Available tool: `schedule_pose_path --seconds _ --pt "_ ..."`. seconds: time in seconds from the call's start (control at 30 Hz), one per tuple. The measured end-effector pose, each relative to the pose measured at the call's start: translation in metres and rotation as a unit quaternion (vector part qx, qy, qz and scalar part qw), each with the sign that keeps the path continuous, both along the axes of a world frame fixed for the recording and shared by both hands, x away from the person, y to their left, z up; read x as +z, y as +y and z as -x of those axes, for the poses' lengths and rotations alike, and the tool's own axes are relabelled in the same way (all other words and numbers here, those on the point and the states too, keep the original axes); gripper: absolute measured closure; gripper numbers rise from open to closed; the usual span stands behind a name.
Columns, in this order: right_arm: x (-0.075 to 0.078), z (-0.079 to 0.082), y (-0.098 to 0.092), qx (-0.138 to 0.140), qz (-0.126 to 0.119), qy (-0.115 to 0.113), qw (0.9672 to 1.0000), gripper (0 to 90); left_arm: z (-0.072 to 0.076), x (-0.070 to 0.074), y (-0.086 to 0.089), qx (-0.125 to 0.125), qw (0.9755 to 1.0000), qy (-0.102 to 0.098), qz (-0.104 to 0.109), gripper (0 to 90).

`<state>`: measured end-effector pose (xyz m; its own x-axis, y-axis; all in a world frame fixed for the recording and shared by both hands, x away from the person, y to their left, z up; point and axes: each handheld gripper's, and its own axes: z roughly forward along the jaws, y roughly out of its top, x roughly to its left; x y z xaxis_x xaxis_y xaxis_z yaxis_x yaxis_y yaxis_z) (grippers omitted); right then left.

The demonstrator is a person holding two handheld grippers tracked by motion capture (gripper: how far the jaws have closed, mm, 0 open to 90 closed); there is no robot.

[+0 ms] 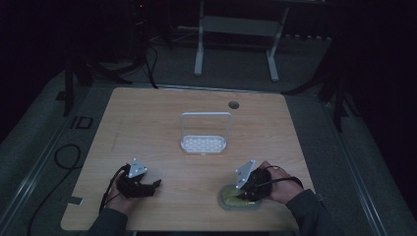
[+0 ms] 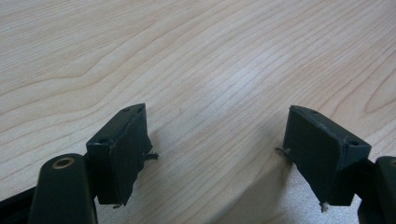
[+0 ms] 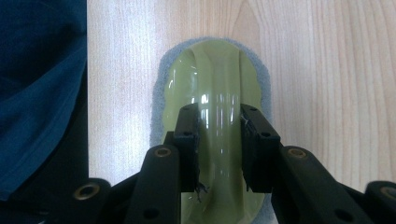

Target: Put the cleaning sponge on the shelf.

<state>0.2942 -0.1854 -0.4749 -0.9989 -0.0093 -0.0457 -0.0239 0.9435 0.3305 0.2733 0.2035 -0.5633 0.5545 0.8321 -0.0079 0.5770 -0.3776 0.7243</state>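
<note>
The right gripper (image 3: 219, 135) held the glossy green handle of the scrubber (image 3: 212, 84) near the table's (image 1: 196, 98) front edge; it could slip out. The left gripper (image 2: 215, 154) stood wide open, empty.

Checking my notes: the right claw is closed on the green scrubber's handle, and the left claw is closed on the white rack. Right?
Partly. The left claw is open over bare table, as the left gripper view shows. The right claw does grip the green scrubber.
</note>
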Motion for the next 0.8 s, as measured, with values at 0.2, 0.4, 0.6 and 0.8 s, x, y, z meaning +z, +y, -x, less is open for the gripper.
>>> schedule_pose_path --seconds 0.2,0.4,0.6,0.8 --pt "0.003 -0.001 0.002 0.003 -0.002 -0.008 1.0 70.7 0.0 0.0 0.0 0.0 1.0 0.0 0.0 22.6" --pt "0.007 -0.003 0.005 0.004 -0.002 -0.015 0.9999 70.7 0.0 0.0 0.0 0.0 1.0 0.0 0.0 22.6" --pt "0.011 -0.004 0.008 0.005 -0.006 -0.024 0.9997 70.7 0.0 0.0 0.0 0.0 1.0 0.0 0.0 22.6" --pt "0.015 -0.006 0.011 0.008 -0.01 -0.031 0.9994 70.8 0.0 0.0 0.0 0.0 1.0 0.0 0.0 22.6"
